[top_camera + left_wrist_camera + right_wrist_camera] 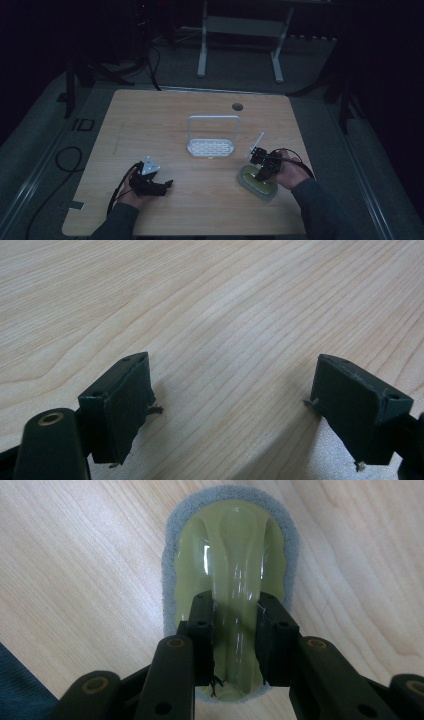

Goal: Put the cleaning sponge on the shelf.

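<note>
Right gripper (235, 630) pinches the scrubber (231, 555) by its ridge, lower right of the high view.
It looks light: soft grey pad, stiff glossy handle, maybe slippery, so grip the middle ridge. Left gripper (230, 405) is spread over the bare table (210, 300).

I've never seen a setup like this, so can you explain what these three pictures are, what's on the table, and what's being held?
A person sits at a wooden table with a hand-held two-jaw gripper in each hand. The high view looks down from above; the other two views come from cameras riding on the grippers. The left gripper rests open above bare wood, holding nothing. The right gripper has its jaws closed on the raised ridge of a yellow-green scrubbing pad with a grey edge, which lies flat on the table. Farther back stands a small white rack.
</note>
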The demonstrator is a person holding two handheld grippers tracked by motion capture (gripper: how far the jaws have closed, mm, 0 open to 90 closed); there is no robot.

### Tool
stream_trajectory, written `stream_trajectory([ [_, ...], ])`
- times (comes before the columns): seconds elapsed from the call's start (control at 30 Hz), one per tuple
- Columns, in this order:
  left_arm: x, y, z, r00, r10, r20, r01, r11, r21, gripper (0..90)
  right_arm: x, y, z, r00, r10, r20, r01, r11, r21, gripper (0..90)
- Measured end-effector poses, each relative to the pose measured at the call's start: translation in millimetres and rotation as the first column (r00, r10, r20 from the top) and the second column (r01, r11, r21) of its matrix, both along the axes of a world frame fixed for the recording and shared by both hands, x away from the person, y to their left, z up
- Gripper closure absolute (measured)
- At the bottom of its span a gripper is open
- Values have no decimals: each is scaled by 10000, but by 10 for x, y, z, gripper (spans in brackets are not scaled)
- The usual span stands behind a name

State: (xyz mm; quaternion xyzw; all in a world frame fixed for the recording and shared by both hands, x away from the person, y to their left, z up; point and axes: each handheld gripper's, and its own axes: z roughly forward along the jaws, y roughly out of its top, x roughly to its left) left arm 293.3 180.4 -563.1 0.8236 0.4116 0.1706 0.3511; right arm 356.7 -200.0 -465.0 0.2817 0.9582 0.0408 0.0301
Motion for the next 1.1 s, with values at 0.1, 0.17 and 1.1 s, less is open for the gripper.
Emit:
stream_trajectory([
  [0.1,1,1,0,10000,-7,5,7,10000,11,169,-4,24,30,9994,247,230,-246,9997,-19,715],
  [0.17,1,1,0,10000,-7,7,7,10000,11,169,-5,40,41,9989,344,325,-345,9994,13,716],
  [1.1,1,-1,0,10000,3,10,-3,10000,-10,169,117,405,273,9736,1288,1886,-1376,9899,343,717],
])
